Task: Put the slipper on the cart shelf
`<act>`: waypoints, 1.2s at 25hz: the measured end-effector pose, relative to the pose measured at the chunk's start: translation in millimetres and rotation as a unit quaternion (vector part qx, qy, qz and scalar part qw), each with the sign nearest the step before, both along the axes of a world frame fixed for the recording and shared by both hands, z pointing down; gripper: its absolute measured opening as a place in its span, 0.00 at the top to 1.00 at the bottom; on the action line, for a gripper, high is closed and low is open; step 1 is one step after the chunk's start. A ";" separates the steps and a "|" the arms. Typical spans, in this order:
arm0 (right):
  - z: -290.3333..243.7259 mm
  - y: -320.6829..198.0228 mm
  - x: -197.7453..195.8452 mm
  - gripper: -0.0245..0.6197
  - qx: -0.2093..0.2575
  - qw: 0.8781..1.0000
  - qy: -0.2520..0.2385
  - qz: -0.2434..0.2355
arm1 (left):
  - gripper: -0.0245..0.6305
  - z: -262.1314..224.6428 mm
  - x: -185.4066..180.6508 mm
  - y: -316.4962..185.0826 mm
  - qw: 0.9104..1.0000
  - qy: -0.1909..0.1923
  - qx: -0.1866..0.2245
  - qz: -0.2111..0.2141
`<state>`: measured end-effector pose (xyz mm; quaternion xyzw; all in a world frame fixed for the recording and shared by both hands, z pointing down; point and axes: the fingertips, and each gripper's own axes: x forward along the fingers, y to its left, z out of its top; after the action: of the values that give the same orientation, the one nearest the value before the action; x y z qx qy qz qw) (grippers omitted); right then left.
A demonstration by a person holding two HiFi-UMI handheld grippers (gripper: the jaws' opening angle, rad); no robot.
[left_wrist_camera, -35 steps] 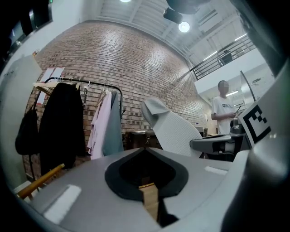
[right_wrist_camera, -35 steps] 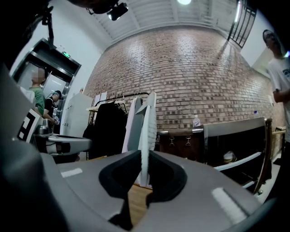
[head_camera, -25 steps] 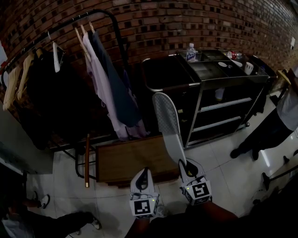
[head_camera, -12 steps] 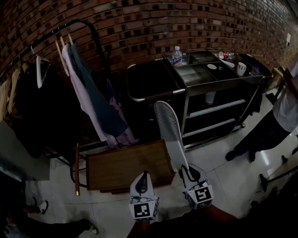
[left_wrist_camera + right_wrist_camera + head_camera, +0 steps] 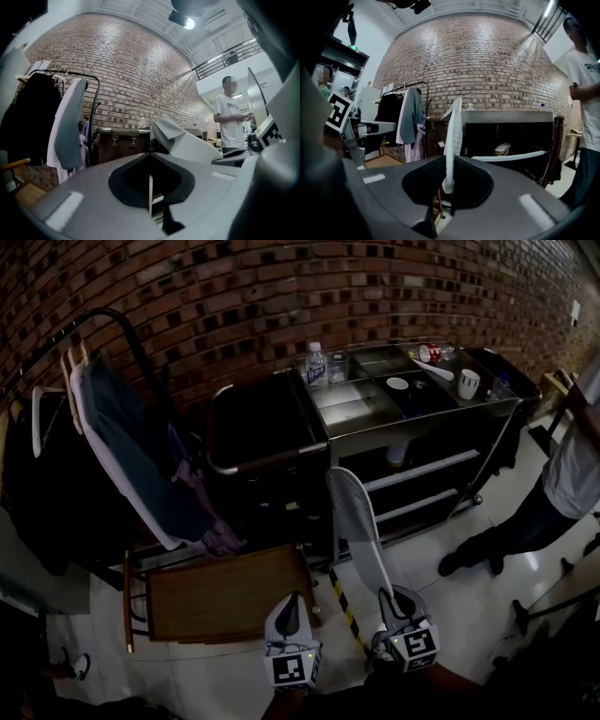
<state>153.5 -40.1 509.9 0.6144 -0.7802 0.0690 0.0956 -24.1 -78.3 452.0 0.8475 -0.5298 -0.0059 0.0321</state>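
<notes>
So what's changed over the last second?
The person has stepped toward the black metal cart, which now sits nearer and more central in the head view; the clothes rack slid left. Unchanged: right gripper stays clamped on the white mesh slipper; left gripper shut, empty.

Large loft-style hall, housekeeping set-up. Evidence: brick wall (image 5: 281, 287), tiled floor (image 5: 450, 615), mezzanine railing (image 5: 220, 61), hanging garments (image 5: 127, 451), metal service cart (image 5: 352, 409) carrying bottle (image 5: 317, 364), cups (image 5: 469, 382).
</notes>
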 end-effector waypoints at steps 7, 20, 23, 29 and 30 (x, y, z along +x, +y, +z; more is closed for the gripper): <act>24.2 -7.6 83.1 0.90 -0.032 0.999 0.024 0.013 | 0.94 -1.4 77.8 -25.1 1.000 -0.003 0.001 0.026; 61.9 -59.0 153.3 0.90 -0.088 0.996 0.020 -0.022 | 0.94 -2.7 144.4 -62.4 1.000 -0.019 0.010 -0.010; 68.9 -81.1 158.9 0.90 -0.109 0.994 0.004 -0.031 | 0.94 0.0 146.1 -71.9 0.999 -0.020 0.008 -0.028; 75.1 -133.1 162.8 0.90 -0.140 0.988 -0.052 -0.035 | 0.94 -3.6 156.5 -89.2 0.999 -0.031 0.020 -0.039; 76.9 -141.3 162.6 0.90 -0.145 0.987 -0.061 -0.037 | 0.94 -3.2 157.3 -91.8 0.998 -0.031 0.020 -0.043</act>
<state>316.1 -181.4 586.7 0.5590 -0.7887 0.2149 0.1386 133.2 -170.1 448.8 0.8240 -0.5666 0.0083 -0.0011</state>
